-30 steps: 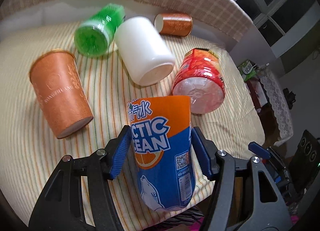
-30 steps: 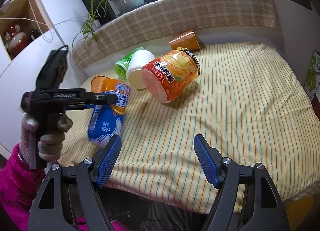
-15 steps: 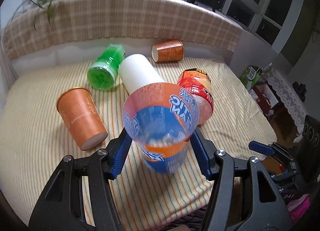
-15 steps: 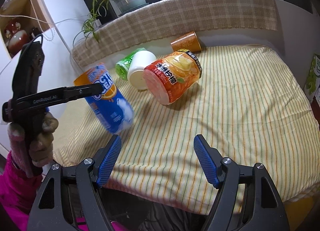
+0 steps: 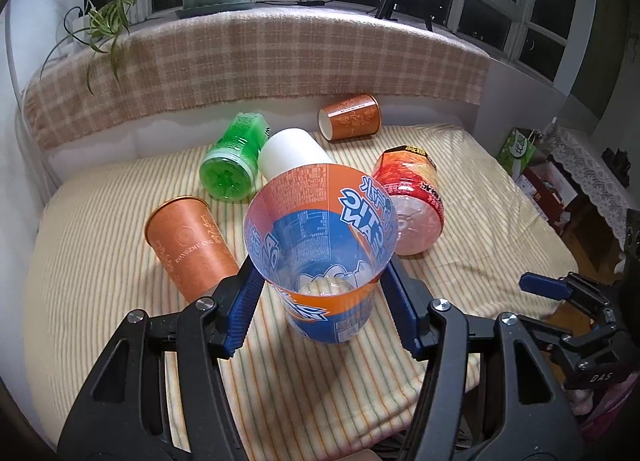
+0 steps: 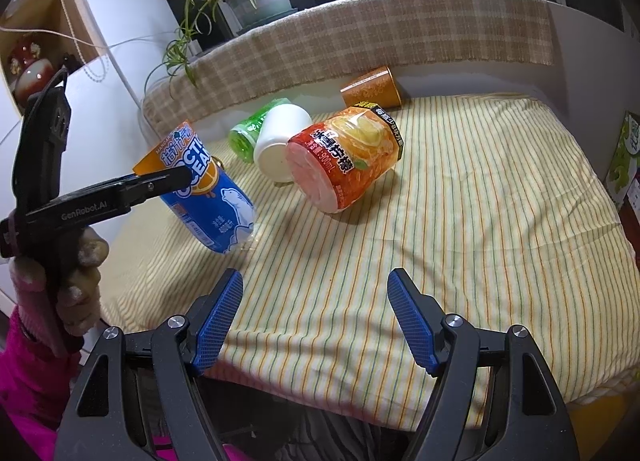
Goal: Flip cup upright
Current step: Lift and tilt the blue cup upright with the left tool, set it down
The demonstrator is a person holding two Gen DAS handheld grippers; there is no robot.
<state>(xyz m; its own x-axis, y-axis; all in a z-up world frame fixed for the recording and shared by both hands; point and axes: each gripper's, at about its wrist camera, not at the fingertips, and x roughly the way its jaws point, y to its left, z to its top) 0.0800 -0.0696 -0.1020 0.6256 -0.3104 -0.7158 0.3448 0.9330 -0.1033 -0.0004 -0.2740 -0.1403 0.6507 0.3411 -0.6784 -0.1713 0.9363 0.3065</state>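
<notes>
My left gripper is shut on a blue and orange plastic cup printed "ARCTIC OCEAN". The cup's open mouth faces up and toward the camera. In the right wrist view the cup is tilted, its base close to or touching the striped cloth, with the left gripper clamped near its rim. My right gripper is open and empty over the cloth's front edge.
Lying on their sides on the cloth are an orange paper cup, a green bottle cup, a white cup, a red-orange bottle cup and a small orange cup. A checked cushion runs behind.
My left gripper has turned the blue cup over from mouth-down to mouth-up and lowered it toward the cloth. My right gripper has not moved.
</notes>
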